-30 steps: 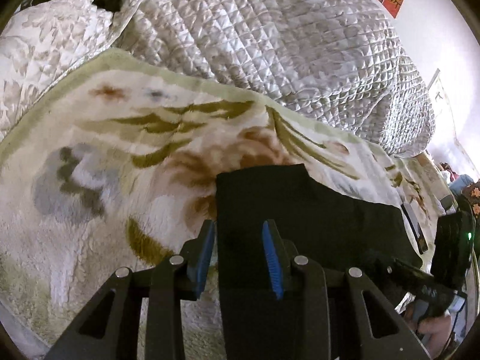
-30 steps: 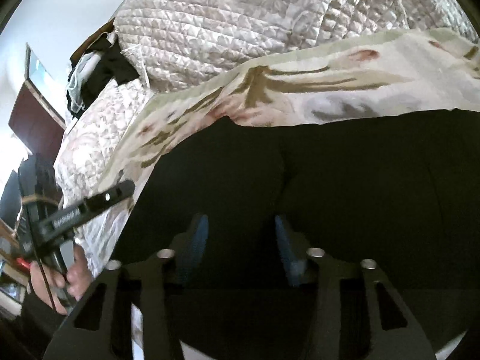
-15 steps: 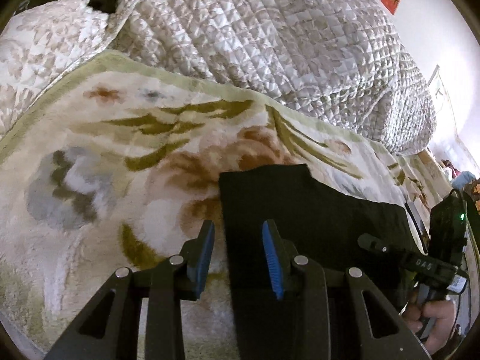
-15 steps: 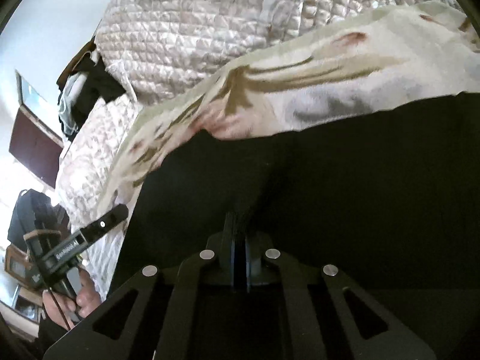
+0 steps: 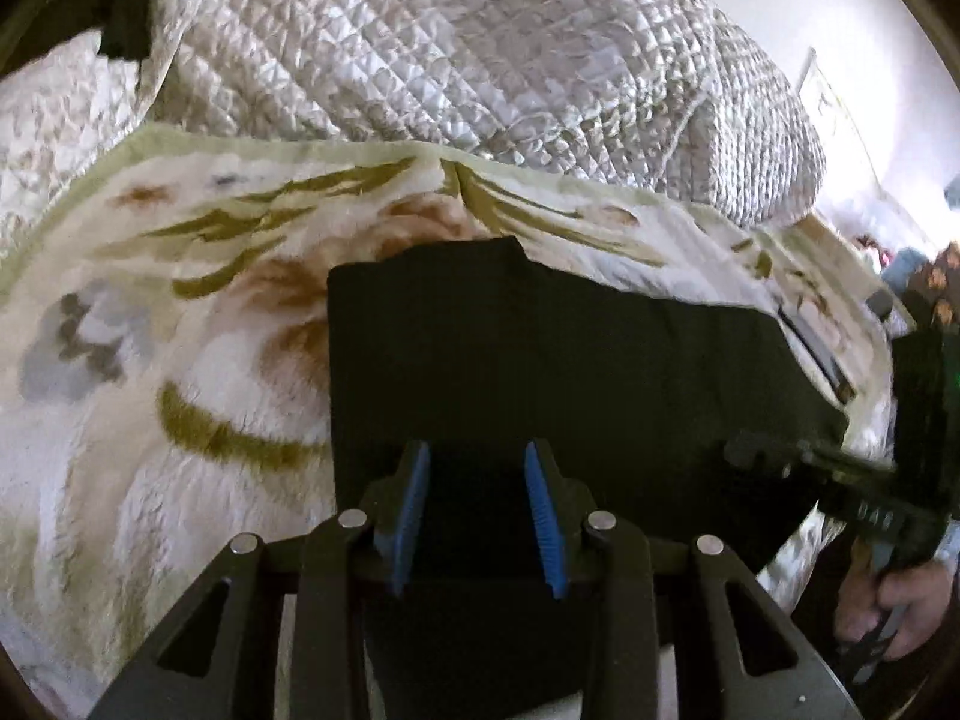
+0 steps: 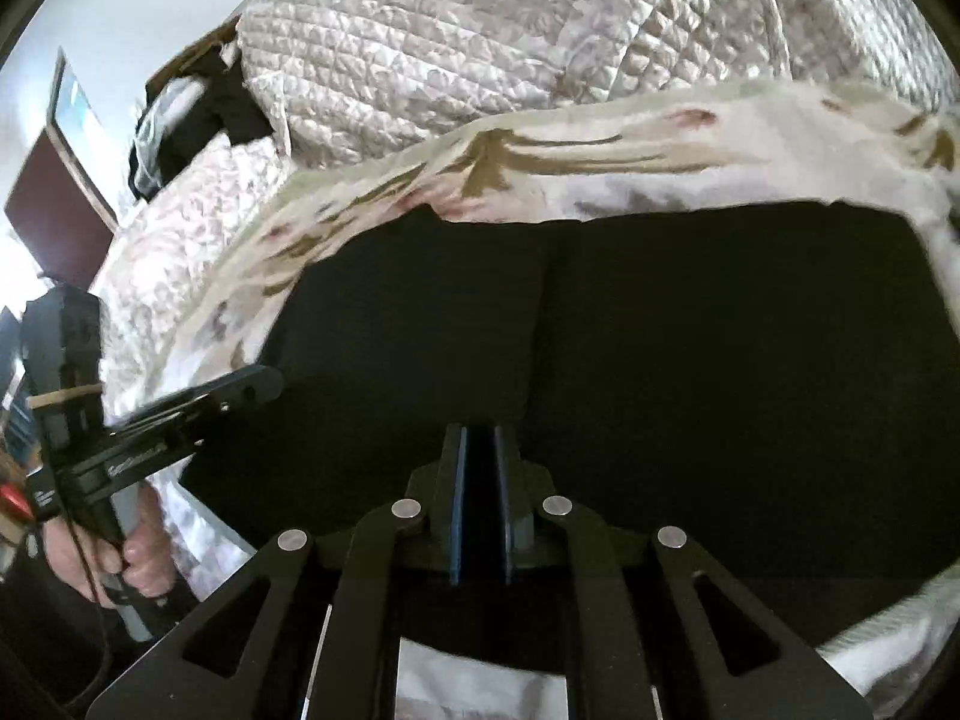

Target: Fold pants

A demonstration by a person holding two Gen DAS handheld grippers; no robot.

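- The black pants (image 5: 540, 348) lie spread flat on a floral fleece blanket (image 5: 180, 360) that covers the bed, with a quilted silver-grey comforter (image 5: 450, 48) bunched up beyond them.
- Left gripper (image 5: 477, 507): its blue-padded fingers (image 5: 408, 510) stand partly apart above the near edge of the pants; dark cloth shows in the gap between them, but whether the pads press on it cannot be told.
- Ahead of the left fingers the pants run away and to the right, their left edge just left of the left finger.
- Right gripper (image 6: 478, 504): its fingers (image 6: 456, 504) are nearly together, a narrow dark slit between them; the jaws are easing apart slightly. Black fabric fills the slit, apparently pinched.
- Ahead of the right fingers a seam or crease in the pants (image 6: 660, 360) runs straight away towards the blanket (image 6: 600, 168).
- Each gripper shows in the other's view, held in a hand (image 5: 900, 606) at the side of the pants.
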